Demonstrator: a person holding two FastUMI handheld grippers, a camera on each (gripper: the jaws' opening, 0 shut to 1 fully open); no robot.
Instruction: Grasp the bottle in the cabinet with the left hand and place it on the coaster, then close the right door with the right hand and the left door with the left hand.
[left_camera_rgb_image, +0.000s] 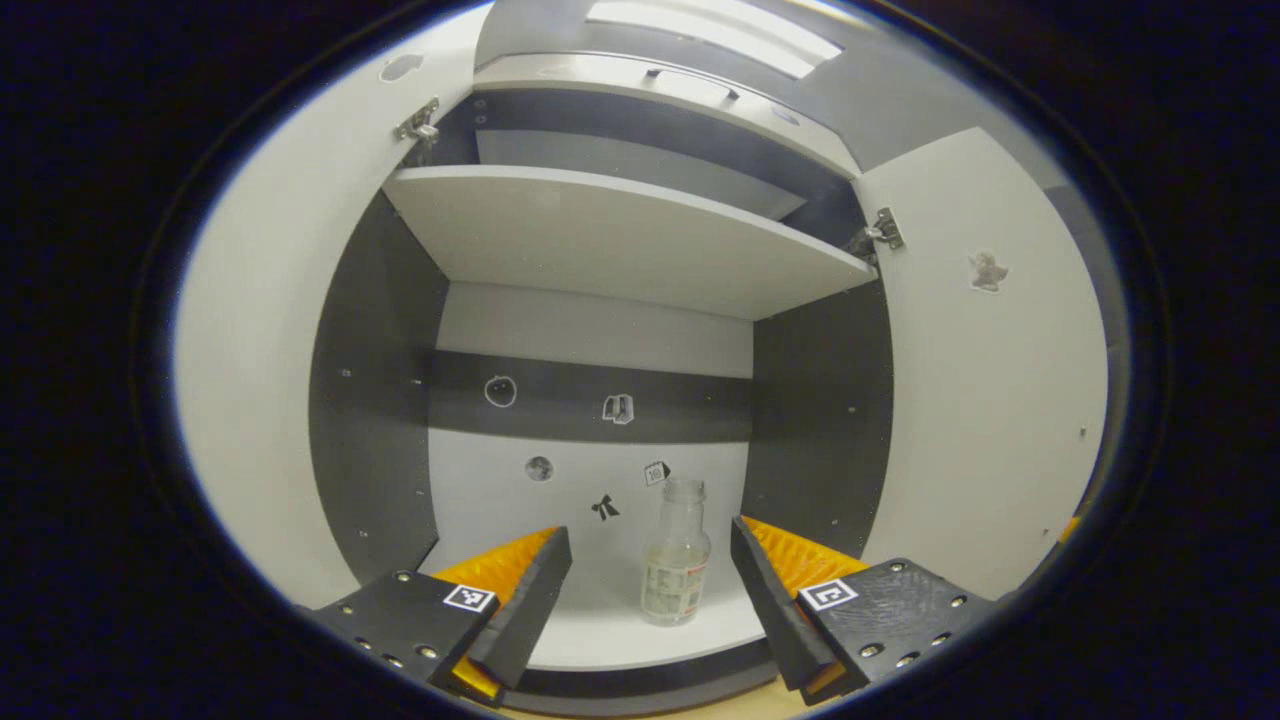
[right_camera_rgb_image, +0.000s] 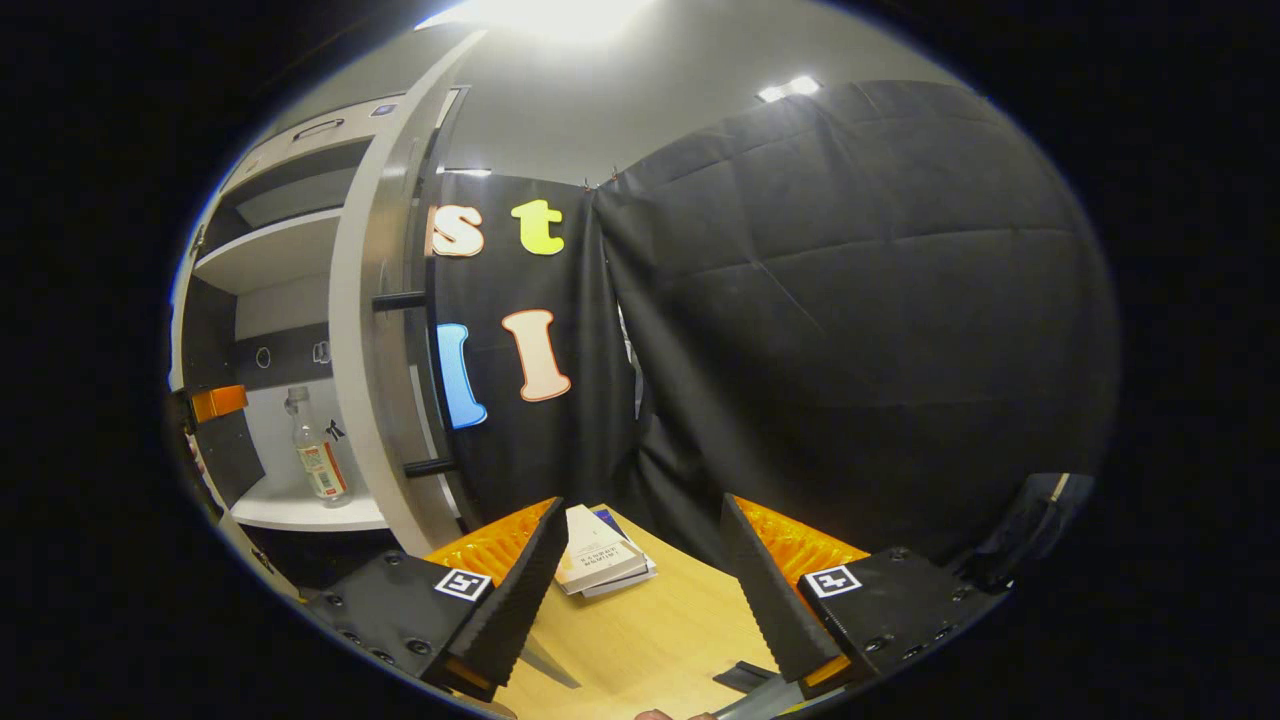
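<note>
A clear, capless bottle (left_camera_rgb_image: 676, 560) with a label stands upright on the cabinet's lower shelf (left_camera_rgb_image: 600, 640). My left gripper (left_camera_rgb_image: 650, 590) is open in front of the cabinet, and the bottle shows between its fingers, a little farther in and untouched. Both doors are open: the left door (left_camera_rgb_image: 260, 400) and the right door (left_camera_rgb_image: 990, 400). In the right gripper view the bottle (right_camera_rgb_image: 317, 450) stands inside the cabinet at the left, behind the right door's edge (right_camera_rgb_image: 375, 350). My right gripper (right_camera_rgb_image: 640, 590) is open over the wooden table (right_camera_rgb_image: 650, 630), holding nothing.
An upper shelf (left_camera_rgb_image: 620, 240) spans the cabinet above the bottle. Small stickers dot the back wall (left_camera_rgb_image: 600, 470). Two bar handles (right_camera_rgb_image: 400, 300) stick out from the right door. A stack of books (right_camera_rgb_image: 600, 555) lies on the table by the booth's black cloth wall (right_camera_rgb_image: 850, 320).
</note>
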